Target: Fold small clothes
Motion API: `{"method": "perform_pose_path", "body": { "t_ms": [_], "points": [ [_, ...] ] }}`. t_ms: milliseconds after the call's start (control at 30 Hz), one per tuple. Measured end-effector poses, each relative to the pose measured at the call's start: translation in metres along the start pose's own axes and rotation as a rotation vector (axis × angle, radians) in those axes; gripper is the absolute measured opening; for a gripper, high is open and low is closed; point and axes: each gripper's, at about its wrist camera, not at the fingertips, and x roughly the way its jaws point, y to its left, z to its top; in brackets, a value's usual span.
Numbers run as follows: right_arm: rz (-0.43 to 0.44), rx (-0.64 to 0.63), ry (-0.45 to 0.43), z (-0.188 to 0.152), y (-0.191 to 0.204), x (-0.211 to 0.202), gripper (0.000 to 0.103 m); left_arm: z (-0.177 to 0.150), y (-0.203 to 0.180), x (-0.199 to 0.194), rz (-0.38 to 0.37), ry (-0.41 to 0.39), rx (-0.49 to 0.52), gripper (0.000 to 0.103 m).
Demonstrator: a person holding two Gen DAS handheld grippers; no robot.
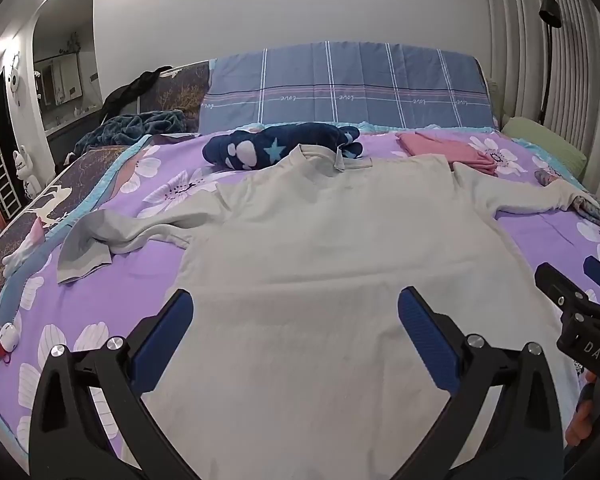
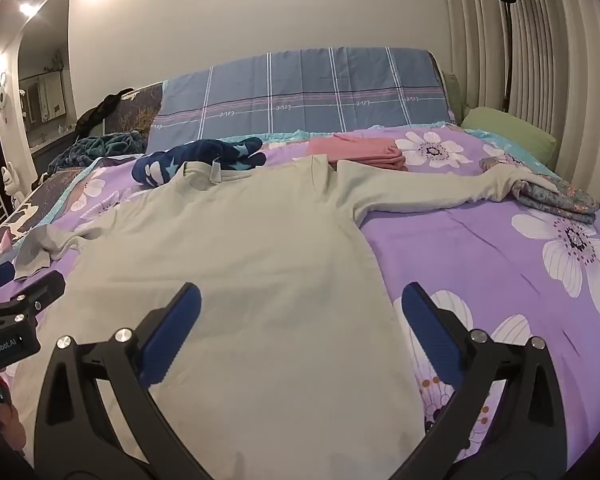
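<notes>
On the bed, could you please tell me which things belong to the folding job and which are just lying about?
For the job: pale long-sleeved shirt, left hand-held gripper, right hand-held gripper.

Lying about: navy star garment, pink folded garment, floral folded cloth, green pillow.

The pale shirt (image 1: pixel 320 248) in the middle of the frame is matt, soft cloth with light creases. Under it the purple flowered bedsheet (image 2: pixel 480 248) is smooth, thin cloth, faintly wrinkled. At upper left a dark teal blanket (image 1: pixel 140 124) looks thick and fuzzy. The left gripper (image 1: pixel 296 332) has glossy black plastic arms, shiny metal screw heads and ribbed blue pads (image 1: pixel 428 340); the right gripper (image 2: pixel 300 328) looks the same. The wall (image 1: pixel 280 8) is smooth and matt.
</notes>
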Motion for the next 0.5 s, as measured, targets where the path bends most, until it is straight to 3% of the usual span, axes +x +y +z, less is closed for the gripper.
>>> {"method": "perform_pose_path", "body": {
  "t_ms": [500],
  "points": [
    [-0.026, -0.024, -0.030, -0.0009, 0.0044, -0.0022, 0.101, -0.0049, -0.0048, 0.0018, -0.003, -0.008, 0.017, 0.102]
  ]
}}
